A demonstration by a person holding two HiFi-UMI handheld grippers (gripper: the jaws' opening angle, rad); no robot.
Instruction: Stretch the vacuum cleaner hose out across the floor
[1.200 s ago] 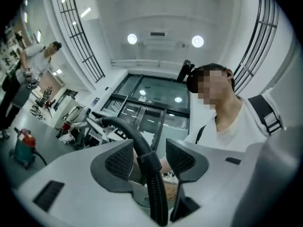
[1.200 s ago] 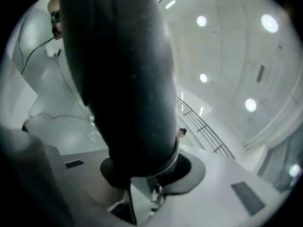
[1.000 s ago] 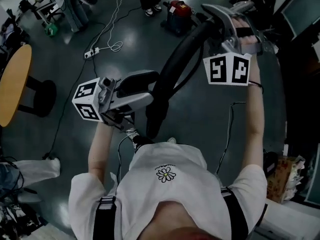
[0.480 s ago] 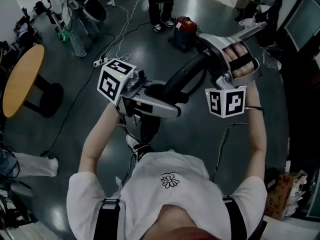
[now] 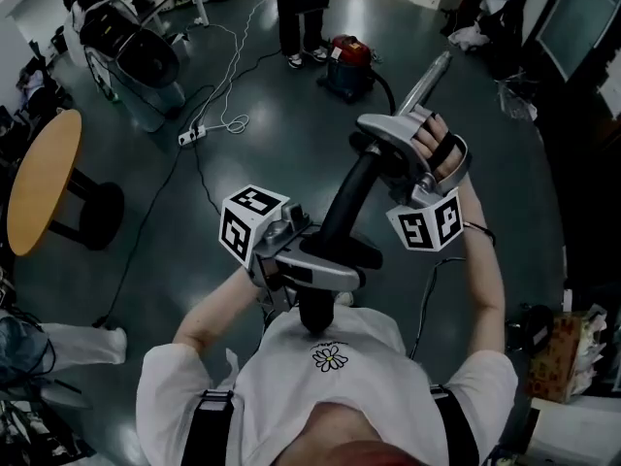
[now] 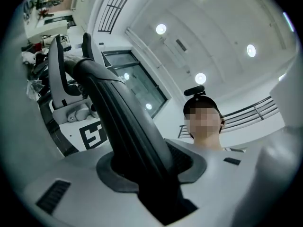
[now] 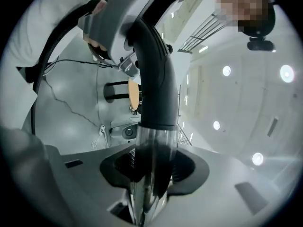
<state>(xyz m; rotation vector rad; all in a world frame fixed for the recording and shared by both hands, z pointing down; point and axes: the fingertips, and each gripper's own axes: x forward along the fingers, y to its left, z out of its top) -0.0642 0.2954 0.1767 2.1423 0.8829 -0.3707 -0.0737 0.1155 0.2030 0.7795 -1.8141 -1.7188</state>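
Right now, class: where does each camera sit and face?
Head view: on the person's head, facing steeply down at floor and red vacuum cleaner; shirt, both forearms show.
Left gripper view: on the left gripper, facing upward along jaws just closed on the black handle; person's head shows.
Right gripper view: on the right gripper, along jaws shut on the metal tube; shirt shows.
Both gripper views share that handle.

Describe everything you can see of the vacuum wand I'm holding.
The vacuum wand is a curved, matte black handle, plastic by the look of it, joined by a collar to a shiny metal tube. It is held off the floor in front of the person's chest, tilted, with the tube pointing away from them. The right gripper is clamped on the tube beside the collar. The left gripper, whose jaws have just been closing, grips the black end.
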